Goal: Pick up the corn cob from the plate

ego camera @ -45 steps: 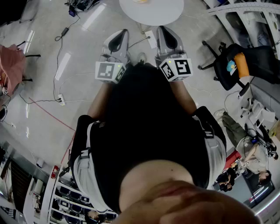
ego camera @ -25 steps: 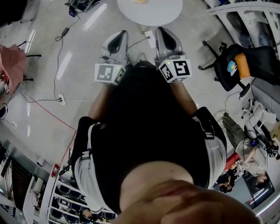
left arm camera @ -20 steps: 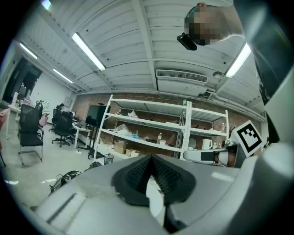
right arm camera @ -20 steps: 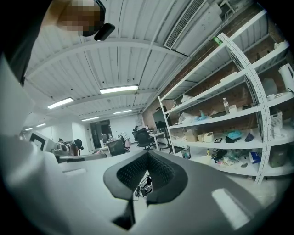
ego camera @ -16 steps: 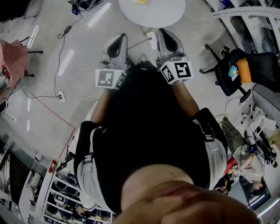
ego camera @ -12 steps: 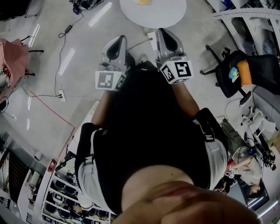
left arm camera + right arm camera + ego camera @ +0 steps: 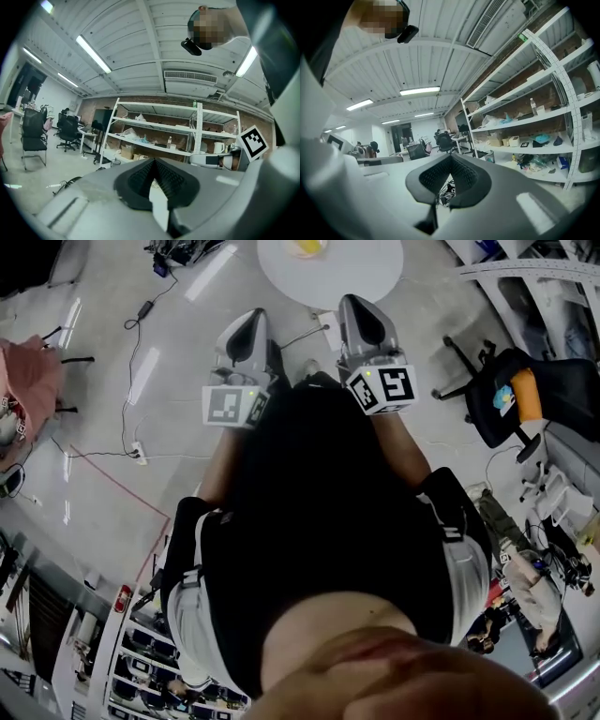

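Note:
At the head view's top edge a yellow corn cob (image 7: 307,246) lies on a plate on a round white table (image 7: 347,273). Both grippers are held level in front of the person's body, short of the table. My left gripper (image 7: 249,322) has its dark pads pressed together with nothing between them (image 7: 153,161). My right gripper (image 7: 360,311) is likewise shut and empty (image 7: 450,157). Neither gripper view shows the corn; both look out across the room at shelving.
Cables (image 7: 131,324) and a power strip (image 7: 138,453) lie on the floor at left. A black office chair (image 7: 511,390) stands at right. Metal shelving (image 7: 159,131) with boxes fills the far wall, and more shelves (image 7: 534,122) run along the right.
Both grippers have shifted a little toward the round table, and more of the table with the yellow corn has come into the head view. Both stay shut.

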`<state>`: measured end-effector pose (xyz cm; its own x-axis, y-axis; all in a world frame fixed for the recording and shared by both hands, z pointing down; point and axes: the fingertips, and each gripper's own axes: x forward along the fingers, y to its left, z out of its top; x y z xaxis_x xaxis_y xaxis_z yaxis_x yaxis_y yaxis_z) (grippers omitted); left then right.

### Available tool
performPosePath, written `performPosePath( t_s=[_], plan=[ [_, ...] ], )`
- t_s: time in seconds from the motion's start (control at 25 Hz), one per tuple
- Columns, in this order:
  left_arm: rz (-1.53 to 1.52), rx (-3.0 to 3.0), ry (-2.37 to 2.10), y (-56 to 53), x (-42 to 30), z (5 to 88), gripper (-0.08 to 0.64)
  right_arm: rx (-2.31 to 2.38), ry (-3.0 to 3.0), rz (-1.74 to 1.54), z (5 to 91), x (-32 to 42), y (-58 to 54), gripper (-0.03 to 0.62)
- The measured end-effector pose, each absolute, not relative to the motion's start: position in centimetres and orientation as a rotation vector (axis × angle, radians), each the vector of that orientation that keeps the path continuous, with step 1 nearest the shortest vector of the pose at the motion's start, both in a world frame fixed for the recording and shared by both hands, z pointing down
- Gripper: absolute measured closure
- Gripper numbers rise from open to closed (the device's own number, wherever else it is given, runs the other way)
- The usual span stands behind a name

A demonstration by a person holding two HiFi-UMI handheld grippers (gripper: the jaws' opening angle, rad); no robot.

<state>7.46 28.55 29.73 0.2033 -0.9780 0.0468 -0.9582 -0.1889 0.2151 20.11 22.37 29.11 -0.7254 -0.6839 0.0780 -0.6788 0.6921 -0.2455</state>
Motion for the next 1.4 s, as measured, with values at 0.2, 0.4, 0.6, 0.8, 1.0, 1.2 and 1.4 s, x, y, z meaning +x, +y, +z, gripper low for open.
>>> performPosePath(
  t_s=[0.2, 0.4, 0.6, 0.8, 1.0, 1.2, 1.4],
  plan=[
    [-0.151, 2.346, -1.807, 23.8, 5.3, 29.4, 0.558, -1.233, 2.830, -0.389, 28.7, 18.4, 18.8, 0.586],
    [-0.145, 2.365, -1.750, 19.5, 2.7, 29.5, 0.558, -1.293, 2.810, -0.404, 29.3, 15.9, 15.0, 0.586],
    [-0.129, 2.399, -1.697, 16.6, -0.2, 29.9, 0.558, -1.357, 2.782, -0.409, 29.2, 13.3, 12.3, 0.586],
    [-0.132, 2.420, -1.655, 14.2, -2.4, 29.7, 0.558, -1.413, 2.761, -0.408, 29.1, 11.3, 10.3, 0.586],
    [-0.130, 2.439, -1.602, 12.1, -4.6, 29.9, 0.558, -1.476, 2.731, -0.419, 29.4, 9.3, 8.3, 0.586],
    [-0.138, 2.474, -1.538, 9.8, -6.6, 29.9, 0.558, -1.543, 2.700, -0.421, 29.7, 7.4, 6.5, 0.586],
    [-0.119, 2.513, -1.442, 7.7, -7.9, 30.5, 0.558, -1.656, 2.657, -0.431, 30.3, 6.8, 5.0, 0.586]
  ],
)
